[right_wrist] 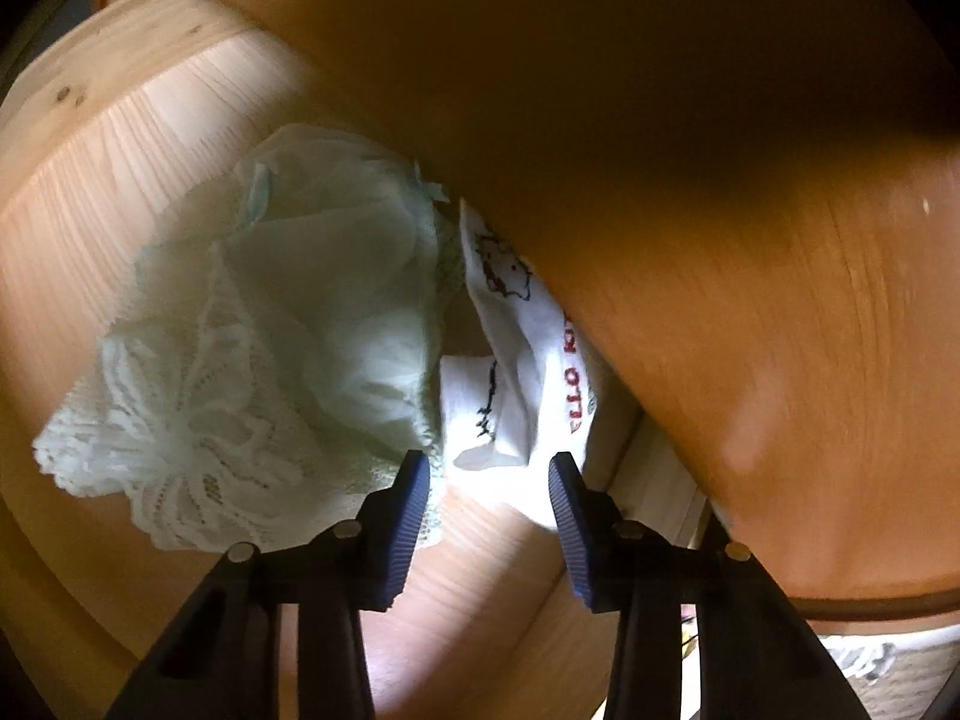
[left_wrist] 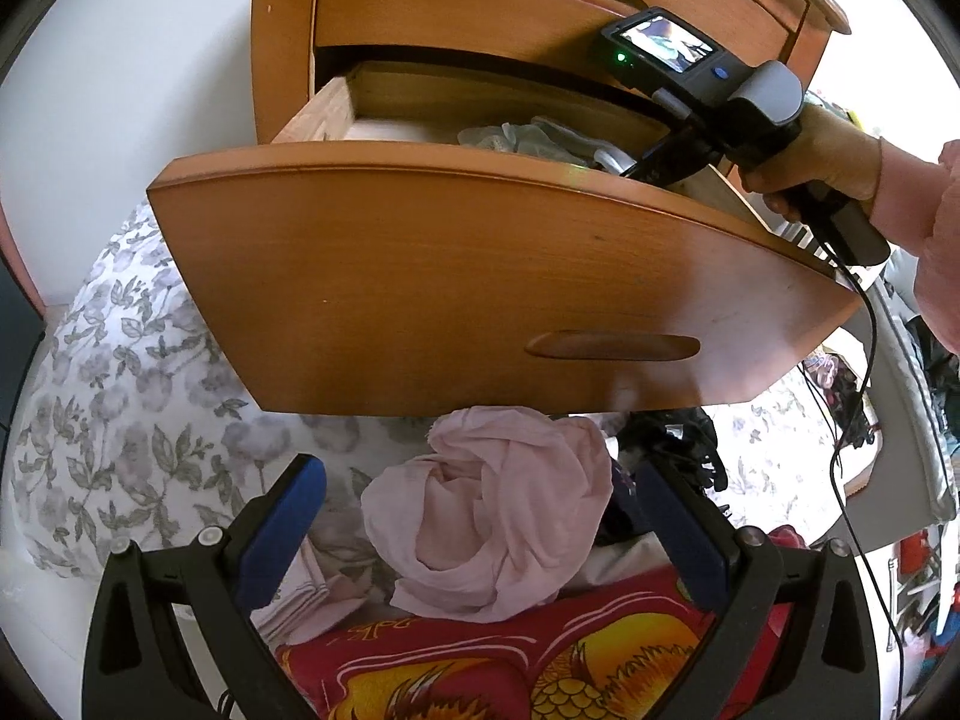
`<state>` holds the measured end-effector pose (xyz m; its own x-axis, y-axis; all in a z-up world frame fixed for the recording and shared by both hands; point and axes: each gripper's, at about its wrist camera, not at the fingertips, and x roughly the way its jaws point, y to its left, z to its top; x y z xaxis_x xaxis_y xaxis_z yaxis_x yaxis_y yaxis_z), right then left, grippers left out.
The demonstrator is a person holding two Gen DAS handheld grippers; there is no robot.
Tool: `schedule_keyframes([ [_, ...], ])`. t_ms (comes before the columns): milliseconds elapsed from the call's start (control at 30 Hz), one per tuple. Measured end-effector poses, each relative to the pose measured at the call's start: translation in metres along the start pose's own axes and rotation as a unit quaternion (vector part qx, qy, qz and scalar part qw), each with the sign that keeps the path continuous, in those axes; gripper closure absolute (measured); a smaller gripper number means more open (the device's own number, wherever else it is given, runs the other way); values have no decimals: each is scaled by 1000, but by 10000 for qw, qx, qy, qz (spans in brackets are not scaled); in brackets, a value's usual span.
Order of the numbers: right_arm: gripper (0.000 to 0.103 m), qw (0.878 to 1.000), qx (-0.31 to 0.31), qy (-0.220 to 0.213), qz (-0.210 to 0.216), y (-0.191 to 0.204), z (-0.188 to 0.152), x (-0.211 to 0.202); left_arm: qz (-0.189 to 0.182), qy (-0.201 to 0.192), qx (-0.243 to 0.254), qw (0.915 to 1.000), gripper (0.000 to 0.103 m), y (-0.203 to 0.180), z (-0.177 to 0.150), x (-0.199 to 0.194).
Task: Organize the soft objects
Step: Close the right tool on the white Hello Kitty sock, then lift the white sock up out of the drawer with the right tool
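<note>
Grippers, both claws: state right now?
Left claw: open, empty, above the crumpled pink cloth.
Right claw: open inside the wooden drawer, straddling the white printed cloth, pads not pressing it.

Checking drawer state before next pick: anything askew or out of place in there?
Nothing damaged or spilled. The pale green lace garment lies crumpled, not folded, on the drawer floor, overlapping the white printed cloth wedged against the drawer front. The right gripper sits open over the white cloth. The pink garment waits bunched outside.
</note>
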<state>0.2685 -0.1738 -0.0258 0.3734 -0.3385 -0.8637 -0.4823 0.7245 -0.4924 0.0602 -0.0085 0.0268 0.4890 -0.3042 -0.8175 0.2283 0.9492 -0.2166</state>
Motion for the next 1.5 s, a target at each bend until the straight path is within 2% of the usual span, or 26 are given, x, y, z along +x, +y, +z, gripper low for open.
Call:
schedule_keyframes([
  [100,61,9999,-129,-24,-59,0,2,2,-36,16,-30,10000,0,1,0,1],
  [300,72,9992,-377,21,-97,8,7,6,-89,35,-57,9999,0,2,1,2],
  [433,94,9993,-360,-13,-63,14,2,4,-104,39,-63,9999,0,3,0,3],
  [700,95,9998,-113,-130,103,-4,-3,-8,-80,30,-83,9999,0,3,0,3],
  [1200,96,9969,-72,-715,320,-20,-29,-99,310,-46,64,9995,0,-5,-4,-1],
  [1500,97,9876,417,-1234,871,-8,-63,-151,533,-16,71,9986,0,-7,-5,-2],
])
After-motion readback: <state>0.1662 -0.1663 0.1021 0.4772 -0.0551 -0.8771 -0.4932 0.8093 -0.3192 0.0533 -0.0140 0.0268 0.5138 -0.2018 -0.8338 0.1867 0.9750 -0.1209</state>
